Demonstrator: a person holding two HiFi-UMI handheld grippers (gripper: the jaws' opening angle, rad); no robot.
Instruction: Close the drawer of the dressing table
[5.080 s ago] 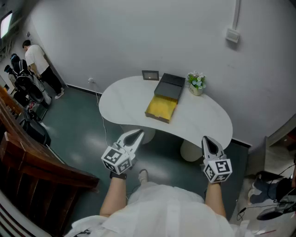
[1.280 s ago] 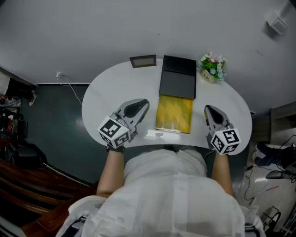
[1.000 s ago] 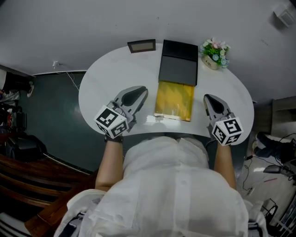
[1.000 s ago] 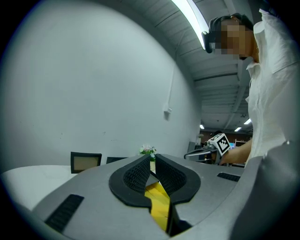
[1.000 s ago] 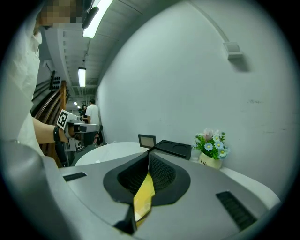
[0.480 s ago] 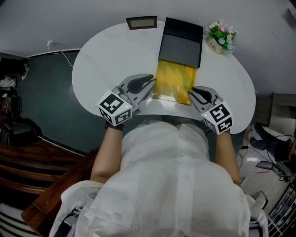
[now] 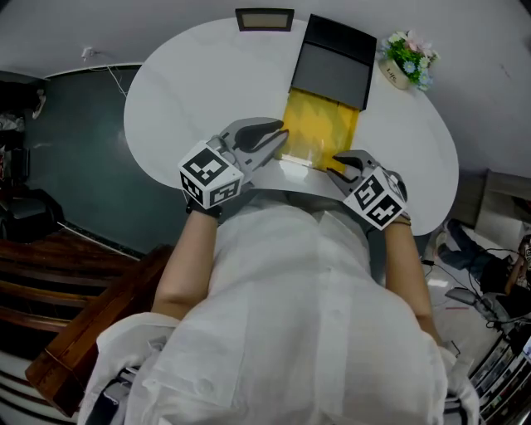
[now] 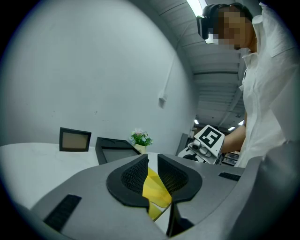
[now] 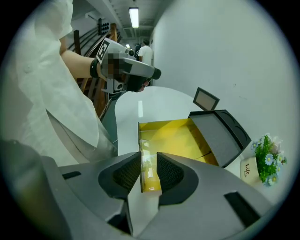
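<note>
At the drawer (image 7: 319,129) front, both grippers (image 7: 278,137) (image 7: 340,162) have arrived.

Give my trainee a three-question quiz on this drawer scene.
1. True or false: the yellow drawer is fully shut.
2. What stands between the right tool's jaws? A nothing; B the drawer's front wall; C a bottle.
3. In the head view, what stands left of the black case?
Key: 1 false; 2 B; 3 the photo frame.
</note>
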